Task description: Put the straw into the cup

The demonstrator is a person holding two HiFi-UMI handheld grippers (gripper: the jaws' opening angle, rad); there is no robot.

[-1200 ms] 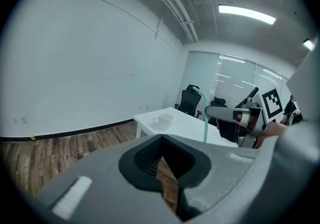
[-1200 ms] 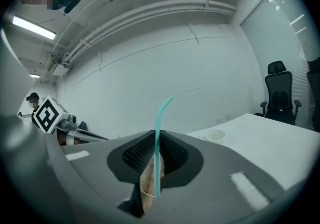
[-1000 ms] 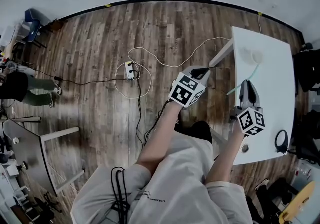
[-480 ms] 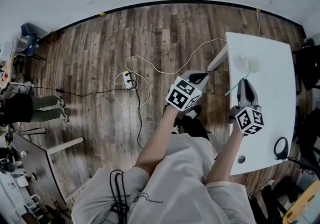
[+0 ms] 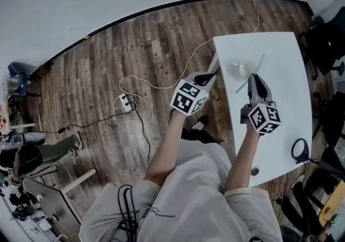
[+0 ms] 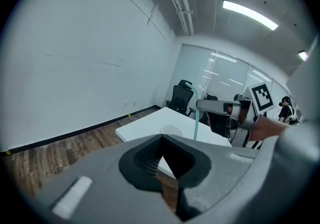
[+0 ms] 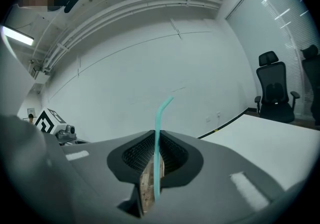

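A bent teal straw point(image 5: 251, 73) is pinched between the jaws of my right gripper point(image 5: 255, 78), slanting across the white table point(image 5: 280, 111). In the right gripper view the straw point(image 7: 157, 143) rises from the shut jaws of the right gripper point(image 7: 150, 188). A clear, pale cup point(image 5: 241, 68) stands on the table just left of the straw; the left gripper view shows the cup point(image 6: 170, 129) faintly, with the straw point(image 6: 195, 120) to its right. My left gripper point(image 5: 209, 78) hovers by the table's left edge, shut on nothing.
A black ring-shaped object point(image 5: 299, 151) lies at the table's near right. A white cable and a power strip point(image 5: 128, 105) sit on the wooden floor to the left. Black office chairs point(image 5: 323, 41) stand beyond the table. A person point(image 5: 32, 154) is at far left.
Both grippers have moved forward toward the table. The right gripper has carried the straw closer to the cup, so the straw now runs just beside it.
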